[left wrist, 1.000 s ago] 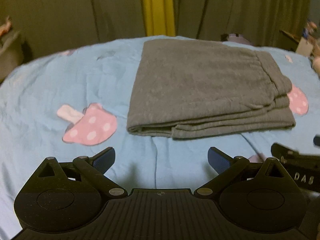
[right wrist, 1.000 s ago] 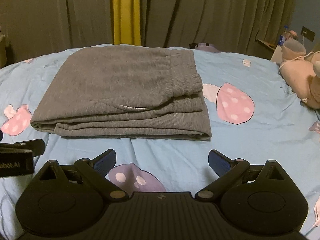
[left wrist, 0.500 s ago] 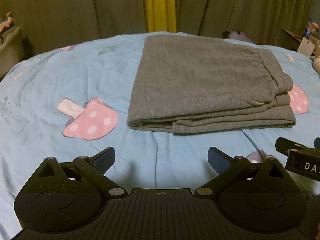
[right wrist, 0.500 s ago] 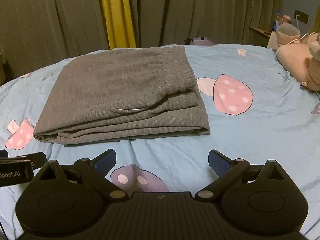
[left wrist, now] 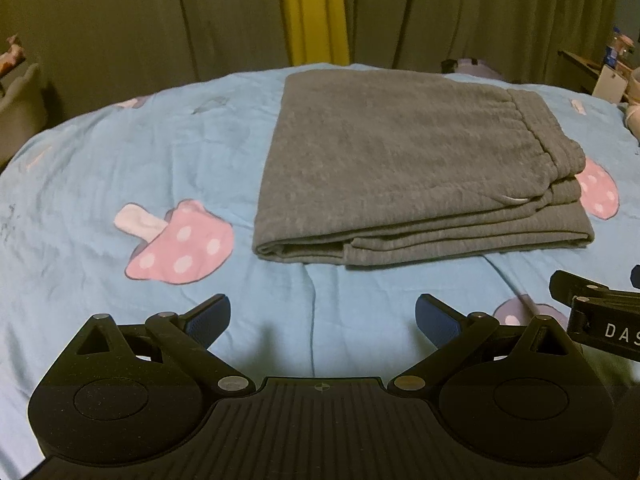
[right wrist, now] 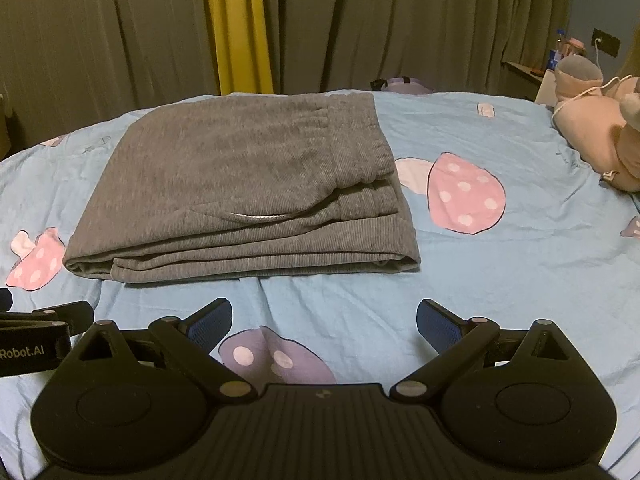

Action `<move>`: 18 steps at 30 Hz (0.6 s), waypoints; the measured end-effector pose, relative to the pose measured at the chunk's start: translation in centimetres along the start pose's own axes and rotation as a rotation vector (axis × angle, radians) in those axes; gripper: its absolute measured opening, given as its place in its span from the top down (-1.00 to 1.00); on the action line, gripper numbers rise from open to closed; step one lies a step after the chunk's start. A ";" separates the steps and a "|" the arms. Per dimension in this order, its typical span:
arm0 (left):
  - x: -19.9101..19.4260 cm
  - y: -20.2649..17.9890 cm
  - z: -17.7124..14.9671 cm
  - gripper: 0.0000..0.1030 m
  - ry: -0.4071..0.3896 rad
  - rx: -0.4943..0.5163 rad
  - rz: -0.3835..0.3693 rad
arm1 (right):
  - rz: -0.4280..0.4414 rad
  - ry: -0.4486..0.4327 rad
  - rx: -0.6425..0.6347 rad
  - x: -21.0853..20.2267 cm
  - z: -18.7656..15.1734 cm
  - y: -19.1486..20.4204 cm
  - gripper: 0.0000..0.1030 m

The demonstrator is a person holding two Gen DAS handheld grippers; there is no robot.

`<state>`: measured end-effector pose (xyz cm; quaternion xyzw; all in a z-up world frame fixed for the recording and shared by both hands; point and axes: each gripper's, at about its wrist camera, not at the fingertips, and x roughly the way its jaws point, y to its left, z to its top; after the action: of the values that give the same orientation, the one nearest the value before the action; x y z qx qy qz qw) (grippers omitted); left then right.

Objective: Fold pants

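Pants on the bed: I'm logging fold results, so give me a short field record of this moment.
item: grey pants
state: folded into a flat stack, layered edges toward the cameras
waistband: on the right side
surface: blue mushroom-print bedsheet
left gripper: open, holding nothing, short of the pants
right gripper: open, holding nothing, short of the pants
nearby: pink plush toy at the right edge

Pants [left wrist: 400, 168] lie on bedsheet [left wrist: 100, 152], beyond both tongs.
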<state>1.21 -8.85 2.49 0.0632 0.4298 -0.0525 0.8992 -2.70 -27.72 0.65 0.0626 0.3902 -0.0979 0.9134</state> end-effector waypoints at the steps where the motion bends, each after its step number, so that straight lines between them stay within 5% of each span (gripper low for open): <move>1: 0.0 0.0 0.0 -0.98 0.000 -0.001 -0.001 | 0.000 0.000 0.000 0.0 0.0 0.0 -0.92; 18: -0.1 0.1 -0.1 -0.98 -0.004 -0.001 -0.003 | -0.009 -0.006 -0.014 0.0 -0.1 0.2 -0.92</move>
<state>1.13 -8.77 2.51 0.0620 0.4283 -0.0536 0.8999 -2.73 -27.51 0.63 0.0539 0.3884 -0.0994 0.9145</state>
